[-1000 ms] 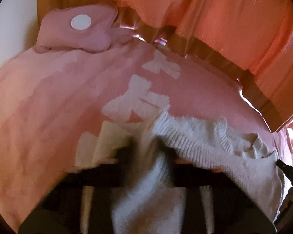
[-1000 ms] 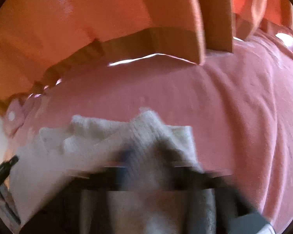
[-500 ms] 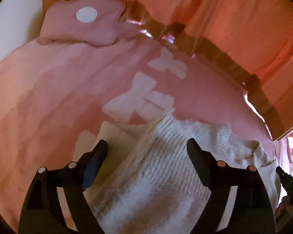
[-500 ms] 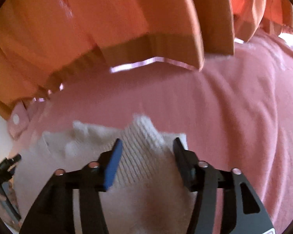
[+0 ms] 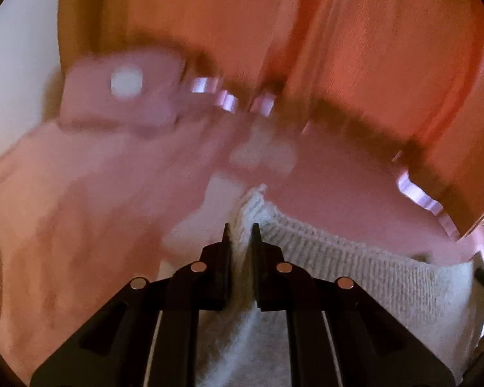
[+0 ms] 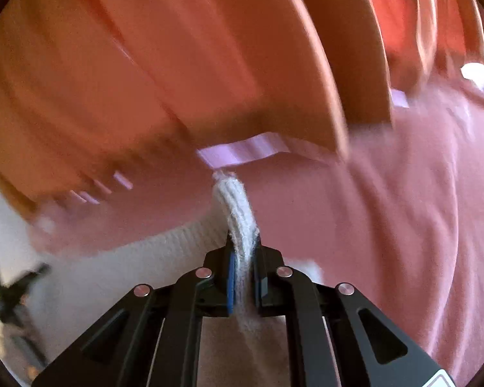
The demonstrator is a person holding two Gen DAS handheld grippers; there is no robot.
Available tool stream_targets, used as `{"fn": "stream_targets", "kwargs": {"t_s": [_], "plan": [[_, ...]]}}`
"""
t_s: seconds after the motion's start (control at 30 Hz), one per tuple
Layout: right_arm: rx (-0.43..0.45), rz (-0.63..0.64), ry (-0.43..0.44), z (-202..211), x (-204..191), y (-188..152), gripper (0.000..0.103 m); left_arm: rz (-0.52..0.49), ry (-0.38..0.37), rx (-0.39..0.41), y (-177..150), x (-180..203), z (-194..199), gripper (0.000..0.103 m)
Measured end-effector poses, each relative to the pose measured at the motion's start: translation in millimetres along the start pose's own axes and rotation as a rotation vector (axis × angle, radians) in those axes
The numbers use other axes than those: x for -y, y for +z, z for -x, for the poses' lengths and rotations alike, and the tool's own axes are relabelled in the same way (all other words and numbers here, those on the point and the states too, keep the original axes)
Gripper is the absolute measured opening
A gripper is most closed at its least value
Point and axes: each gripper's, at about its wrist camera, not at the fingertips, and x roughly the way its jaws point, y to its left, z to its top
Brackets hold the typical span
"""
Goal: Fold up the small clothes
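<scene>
Garment: a small cream ribbed knit is spread on a pink bedcover, filling the left wrist view from 6 to 4 o'clock; it is held at two points of its far edge.
Left gripper: its jaws are closing, and a ridge of the knit's edge is pinched between them at the view's centre.
Right gripper: its jaws are closing too, and a narrow fold of the ribbed hem is clamped between the blue pads, rising toward 12 o'clock.
Surroundings: orange curtain folds hang from 10 to 2 o'clock; a pink pillow lies at 10 o'clock in the left wrist view; much is blurred.
Step judged: corners gripped, a lift and fold likely to follow.
Risk, slip: only a thin bite of loose knit is held, so a quick pull could free it.
Risk, skew: uneven lifting by the two hands would leave the fold crooked.
Risk, snag: the bedcover could be caught along with the hem; whether it is cannot be told.
</scene>
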Motion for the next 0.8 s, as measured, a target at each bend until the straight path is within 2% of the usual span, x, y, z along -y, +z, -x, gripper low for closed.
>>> {"fn": "stream_targets", "kwargs": {"t_s": [0.03,0.07,0.17,0.2,0.27,0.3,0.33,0.4,0.43,0.47,0.5,0.53,0.57,0.6,0.73,0.77,0.8], "plan": [[-0.018,-0.012,0.005,-7,4,-3,0.008,-0.004,0.025,-0.067,-8,-2,-18,0.01],[-0.011,-0.016,0.016,-4,5,-1,0.008,0.003,0.027,-0.088,-10,-4,-23,0.01],[0.078,-0.009,-0.005,29,-8,5,0.014,0.018,0.016,-0.056,-3,-7,-9,0.018],[0.12,0.005,-0.033,40,-15,5,0.018,0.015,0.046,-0.046,-1,-5,-1,0.023],[0.204,0.094,-0.058,64,-39,-1,0.019,-0.004,0.09,-0.012,0,2,15,0.034],[0.223,0.158,-0.023,74,-57,-8,0.02,-0.019,0.079,0.011,0,7,26,0.042],[0.214,0.207,0.033,79,-75,-17,0.02,-0.037,0.042,0.042,-4,16,42,0.048],[0.122,0.26,0.164,75,-103,-39,0.021,-0.061,-0.018,0.069,-14,30,62,0.061],[0.042,0.278,0.237,67,-115,-52,0.021,-0.094,-0.071,0.06,-27,42,70,0.066],[-0.043,0.297,0.282,54,-126,-64,0.02,-0.119,-0.086,0.041,-34,50,67,0.067],[-0.161,0.334,0.278,32,-138,-79,0.019,-0.157,-0.094,0.004,-44,58,64,0.067],[-0.23,0.363,0.247,16,-144,-89,0.019,-0.208,-0.087,-0.059,-58,69,54,0.067],[-0.242,0.385,0.223,9,-147,-95,0.019,-0.241,-0.068,-0.11,-69,76,43,0.067],[-0.208,0.407,0.211,15,-150,-94,0.019,-0.257,-0.047,-0.145,-76,79,35,0.067],[-0.137,0.324,0.258,34,-136,-76,0.019,-0.295,0.006,-0.11,-83,86,33,0.07],[-0.154,0.335,0.243,29,-135,-77,0.019,-0.294,0.008,-0.108,-83,85,33,0.072],[-0.21,0.362,0.2,16,-135,-83,0.019,-0.29,0.01,-0.108,-84,85,32,0.074]]}}
